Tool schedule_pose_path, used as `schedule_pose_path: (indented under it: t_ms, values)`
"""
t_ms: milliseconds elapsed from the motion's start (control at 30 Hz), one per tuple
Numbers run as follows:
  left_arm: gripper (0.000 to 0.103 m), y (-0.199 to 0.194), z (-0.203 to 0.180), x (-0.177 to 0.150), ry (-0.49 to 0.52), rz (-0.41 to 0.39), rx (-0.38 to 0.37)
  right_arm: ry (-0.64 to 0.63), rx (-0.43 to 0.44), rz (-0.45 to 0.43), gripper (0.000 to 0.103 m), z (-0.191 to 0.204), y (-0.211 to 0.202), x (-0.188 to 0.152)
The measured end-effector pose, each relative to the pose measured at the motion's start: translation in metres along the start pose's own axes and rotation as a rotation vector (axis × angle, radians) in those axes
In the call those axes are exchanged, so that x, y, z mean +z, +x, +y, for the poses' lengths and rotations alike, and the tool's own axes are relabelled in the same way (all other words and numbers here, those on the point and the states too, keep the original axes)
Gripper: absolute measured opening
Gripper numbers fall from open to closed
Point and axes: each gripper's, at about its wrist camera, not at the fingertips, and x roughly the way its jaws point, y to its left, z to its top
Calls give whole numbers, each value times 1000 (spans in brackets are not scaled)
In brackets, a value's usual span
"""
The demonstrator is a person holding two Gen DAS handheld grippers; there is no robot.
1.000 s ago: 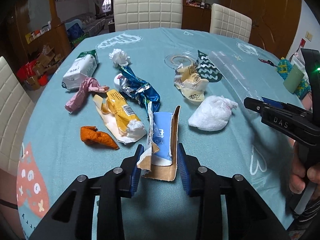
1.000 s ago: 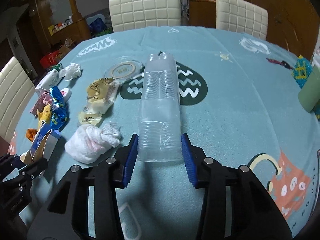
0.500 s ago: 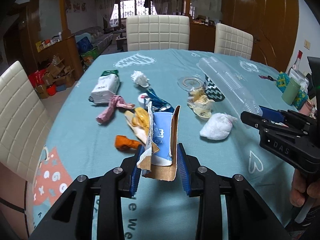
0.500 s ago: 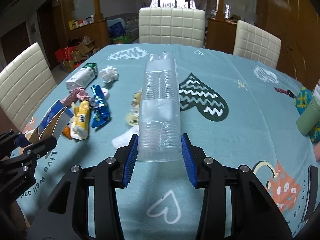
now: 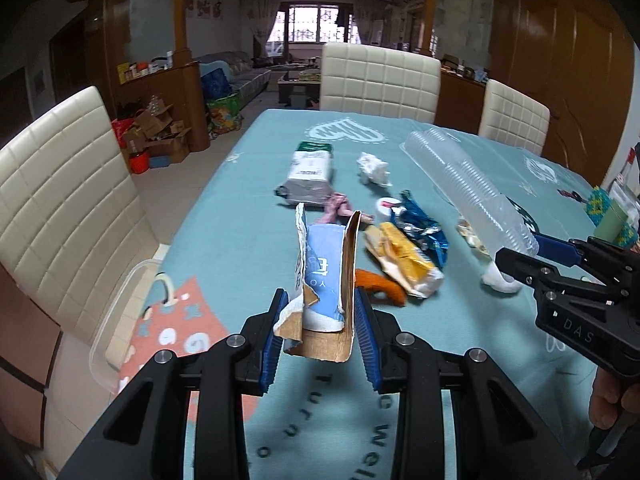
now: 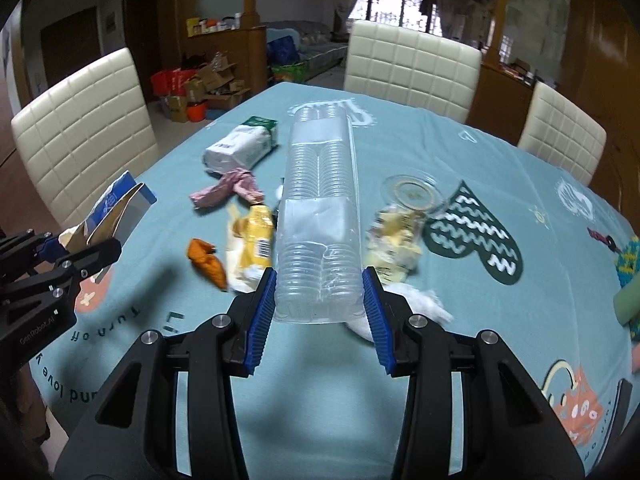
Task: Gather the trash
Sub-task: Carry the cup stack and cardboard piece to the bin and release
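Note:
My left gripper is shut on a torn blue and brown carton and holds it above the teal table. It also shows in the right wrist view. My right gripper is shut on a long clear plastic cup sleeve, lifted over the table; the sleeve shows in the left wrist view. On the table lie a yellow wrapper, an orange wrapper, a blue foil wrapper, a pink scrap, a white-green pack and white tissue.
Cream padded chairs stand at the left and far side. A clear lid and crumpled yellow paper lie right of the sleeve. A clear plastic bin sits below the table's left edge. A green cup stands at the right.
Both grippers have risen and pulled back toward the table's near-left side with their loads. The trash pile now lies farther ahead and to the right of the left gripper.

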Motion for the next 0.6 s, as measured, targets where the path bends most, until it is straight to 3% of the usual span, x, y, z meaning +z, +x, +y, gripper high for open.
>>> schedule_pose_path:
  t_ms: [600]
  values:
    - [33,3,114,-11,-148,-4,121,-246,133,3,46,140,31,38]
